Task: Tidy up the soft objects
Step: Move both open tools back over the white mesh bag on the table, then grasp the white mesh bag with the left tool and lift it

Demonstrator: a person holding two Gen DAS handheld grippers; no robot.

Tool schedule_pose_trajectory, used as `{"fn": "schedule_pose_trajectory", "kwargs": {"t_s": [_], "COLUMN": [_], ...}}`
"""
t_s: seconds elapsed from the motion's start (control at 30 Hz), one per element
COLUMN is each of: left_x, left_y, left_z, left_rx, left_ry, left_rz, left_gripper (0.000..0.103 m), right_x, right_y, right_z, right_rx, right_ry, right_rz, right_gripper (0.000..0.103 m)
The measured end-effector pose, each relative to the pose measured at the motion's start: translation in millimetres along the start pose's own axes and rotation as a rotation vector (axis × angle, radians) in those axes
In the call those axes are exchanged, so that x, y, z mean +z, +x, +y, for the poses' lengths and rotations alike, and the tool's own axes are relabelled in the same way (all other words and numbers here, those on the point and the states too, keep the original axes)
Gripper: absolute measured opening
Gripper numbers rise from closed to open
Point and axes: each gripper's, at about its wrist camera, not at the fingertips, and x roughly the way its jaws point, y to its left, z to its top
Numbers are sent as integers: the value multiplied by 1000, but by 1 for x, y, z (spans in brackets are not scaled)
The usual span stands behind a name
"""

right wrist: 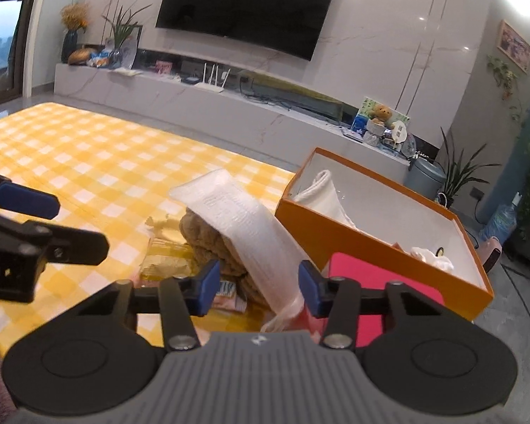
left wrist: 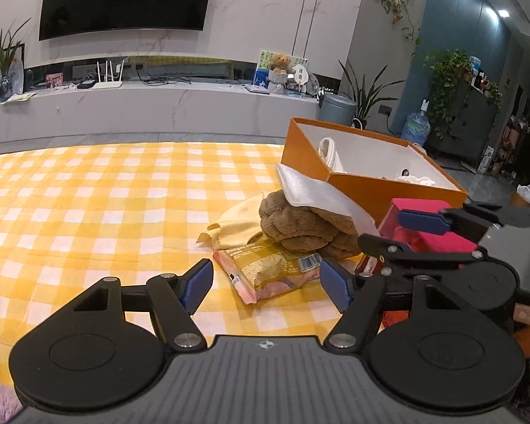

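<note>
A ribbed white cloth [right wrist: 243,226] drapes over the brown plush [left wrist: 300,226] beside the orange box [left wrist: 335,162]; both grippers, left [left wrist: 266,284] and right [right wrist: 258,288], are unclenched.

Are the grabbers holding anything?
No. The left gripper is open over a snack packet; the right gripper straddles a white cloth, untouched.

Little can be read here. The snack packet [left wrist: 270,272] lying on the checked cloth carries white lettering along its top edge, a word that seems to begin "De", too blurred to make out, and a barcode label [left wrist: 309,260] at its end whose digits are illegible. The left gripper [right wrist: 21,233] body shows small white letters at the frame edge, perhaps "AI", cut off
</note>
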Motion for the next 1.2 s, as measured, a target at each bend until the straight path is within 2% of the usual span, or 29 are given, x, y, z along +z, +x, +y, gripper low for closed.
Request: {"fn": "schedule_pose_trajectory", "kwargs": {"t_s": [0.07,0.13,0.17,0.2,0.3,0.43,0.6,0.87,1.03,1.13,1.17,1.2], "left_x": [-1,-3,-3,-4,-6,-8,-17,-29,-33,-37,-36,-35], "left_y": [4,7,8,9,8,1,-9,-13,-8,-8,-8,-6], "left_z": [2,4,4,5,6,6,5,6,5,3,3,3], "left_rx": [2,3,3,2,1,-17,-39,-63,-60,-59,-61,-63], "left_ry": [0,-5,-6,-7,-11,-24,-24,-73,-78,-77,-75,-74], "left_rz": [10,26,33,39,46,41,78,143,183,190,193,196], "left_gripper": [81,81,81,81,80,77,64,64,64,66,69,72], "right_x": [3,5,6,6,5,0,-17,-54,-59,-57,-56,-57], "right_y": [9,19,24,27,29,15,-4,-6,-7,-13,-16,-21], "right_z": [-2,-3,-3,-4,-5,3,22,47,52,44,40,36], "right_rx": [8,15,21,28,42,93,176,298,303,291,287,285], "right_ry": [-9,-26,-31,-32,-28,-6,9,43,30,51,62,77], "right_rz": [10,28,40,51,51,53,76,208,233,238,235,227], "right_gripper": [45,33,19,10,0,0,0,0,0,6,12,24]}}
